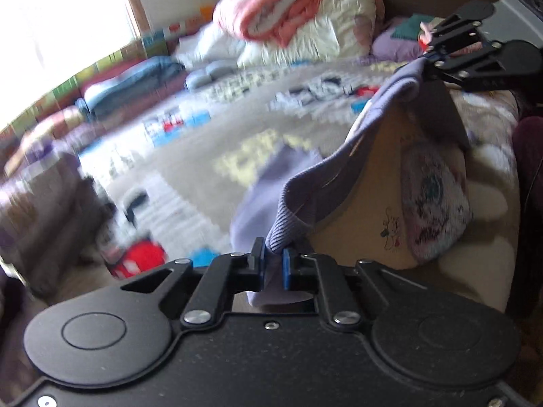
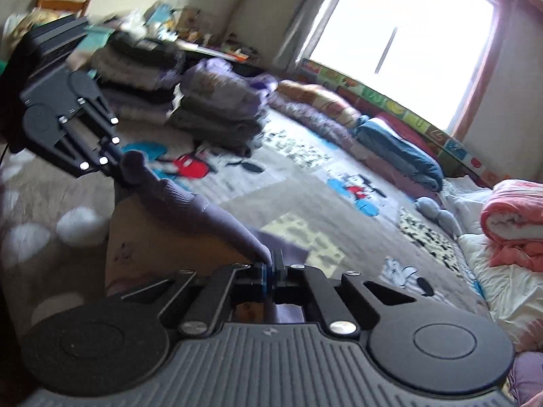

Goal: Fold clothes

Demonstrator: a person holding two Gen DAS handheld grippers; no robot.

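A lavender garment with a ribbed hem [image 1: 342, 156] hangs stretched in the air between my two grippers, above the bed. My left gripper [image 1: 273, 261] is shut on one ribbed corner. My right gripper [image 1: 429, 56] shows at the upper right of the left wrist view, shut on the other end. In the right wrist view my right gripper [image 2: 270, 273] is shut on the garment [image 2: 203, 210], and my left gripper [image 2: 117, 166] holds the far corner at the left. A tan cloth with a small cartoon print [image 1: 366, 210] lies below the garment.
The bed carries a grey cartoon-print blanket [image 2: 305, 183]. Folded piles [image 2: 217, 112] stand at the far side. Rolled bedding in blue and purple [image 2: 393, 156] lines the window wall. A pink and white quilt [image 2: 512, 224] lies on white bedding. A patterned pillow [image 1: 437, 203] lies nearby.
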